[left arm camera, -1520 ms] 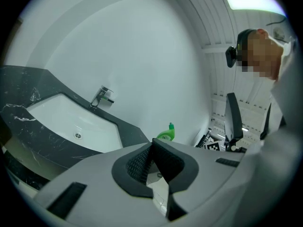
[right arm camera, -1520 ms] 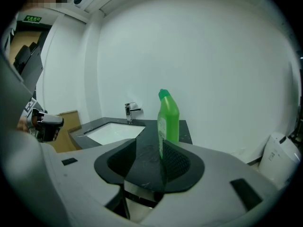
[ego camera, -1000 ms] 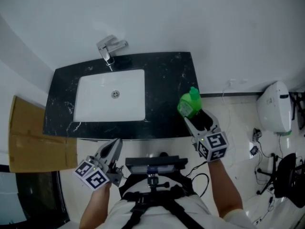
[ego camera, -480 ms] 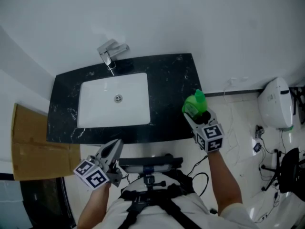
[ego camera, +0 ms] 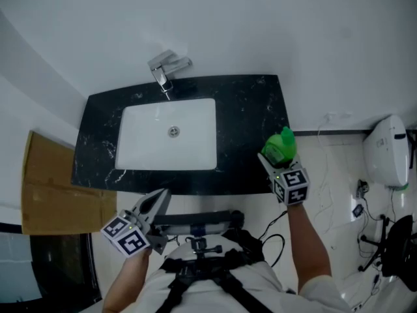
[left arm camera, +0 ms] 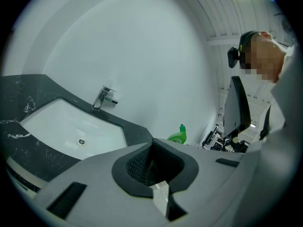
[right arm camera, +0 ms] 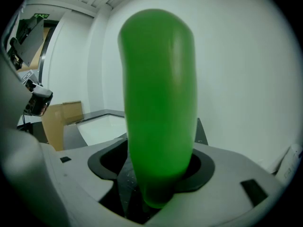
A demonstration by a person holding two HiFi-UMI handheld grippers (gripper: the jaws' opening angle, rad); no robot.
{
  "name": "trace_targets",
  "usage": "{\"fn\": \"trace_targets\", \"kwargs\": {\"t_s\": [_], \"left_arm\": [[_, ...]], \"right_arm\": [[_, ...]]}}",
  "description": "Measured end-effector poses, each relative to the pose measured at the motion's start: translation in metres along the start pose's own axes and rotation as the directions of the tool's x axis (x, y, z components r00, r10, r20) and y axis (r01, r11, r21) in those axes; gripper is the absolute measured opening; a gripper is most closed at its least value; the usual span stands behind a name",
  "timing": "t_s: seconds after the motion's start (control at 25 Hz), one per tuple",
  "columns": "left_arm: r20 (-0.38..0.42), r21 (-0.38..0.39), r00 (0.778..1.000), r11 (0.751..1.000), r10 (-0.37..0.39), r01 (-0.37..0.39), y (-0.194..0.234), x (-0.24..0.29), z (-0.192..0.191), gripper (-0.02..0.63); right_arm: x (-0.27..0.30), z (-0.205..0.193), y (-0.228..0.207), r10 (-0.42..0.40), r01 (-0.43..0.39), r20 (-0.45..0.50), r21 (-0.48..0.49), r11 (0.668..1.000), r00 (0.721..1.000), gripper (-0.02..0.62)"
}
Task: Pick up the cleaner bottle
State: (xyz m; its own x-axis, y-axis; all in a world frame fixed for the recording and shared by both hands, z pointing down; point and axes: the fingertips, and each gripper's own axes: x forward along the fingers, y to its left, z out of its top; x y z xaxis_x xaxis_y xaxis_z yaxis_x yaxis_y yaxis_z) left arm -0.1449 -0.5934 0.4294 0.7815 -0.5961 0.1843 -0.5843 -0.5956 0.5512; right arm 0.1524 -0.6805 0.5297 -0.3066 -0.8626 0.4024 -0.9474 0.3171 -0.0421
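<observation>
1. The right gripper has its jaws spread wide around the lower body of the cleaner bottle; they have just been opening a little, yet the bottle's sides sit against both pads, so it is pinched between them.
2. The bottle is bright green with a narrower green cap end pointing away from the hand; the side facing the right gripper view is plain green.
3. In the head view the bottle is at the right front corner of the black marbled counter; whether its base touches the stone cannot be told.
4. The left gripper has its jaws pressed together with nothing between them; it hangs in front of the counter's front edge, well apart from the bottle.
5. Each gripper carries a marker cube printed with black-and-white square patterns, not letters.
6. A white sink is set in the counter, with a chrome faucet behind it against the white wall.
7. Flat brown cardboard lies left of the counter; a small green sign shows in the right gripper view, its writing too small to read.
</observation>
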Motion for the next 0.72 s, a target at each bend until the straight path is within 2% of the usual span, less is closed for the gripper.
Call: {"fn": "trace_targets", "kwargs": {"t_s": [0.2, 0.36, 0.72], "left_arm": [[0.008, -0.004, 1.0, 1.0, 0.016, -0.016, 0.0005, 0.0022, 0.0008, -0.006], [0.006, -0.01, 1.0, 1.0, 0.024, -0.024, 0.001, 0.0048, -0.0016, -0.006], [0.005, -0.012, 1.0, 1.0, 0.029, -0.028, -0.0003, 0.0092, -0.0018, -0.006]], "right_arm": [[0.006, 0.0012, -0.001, 0.008, -0.008, 0.009, -0.002, 1.0, 1.0, 0.288], [0.0069, 0.0002, -0.0037, 0.002, -0.002, 0.012, -0.015, 1.0, 1.0, 0.243], [0.0083, -0.0016, -0.0057, -0.008, 0.009, 0.005, -0.046, 0.999, 1.0, 0.204]]}}
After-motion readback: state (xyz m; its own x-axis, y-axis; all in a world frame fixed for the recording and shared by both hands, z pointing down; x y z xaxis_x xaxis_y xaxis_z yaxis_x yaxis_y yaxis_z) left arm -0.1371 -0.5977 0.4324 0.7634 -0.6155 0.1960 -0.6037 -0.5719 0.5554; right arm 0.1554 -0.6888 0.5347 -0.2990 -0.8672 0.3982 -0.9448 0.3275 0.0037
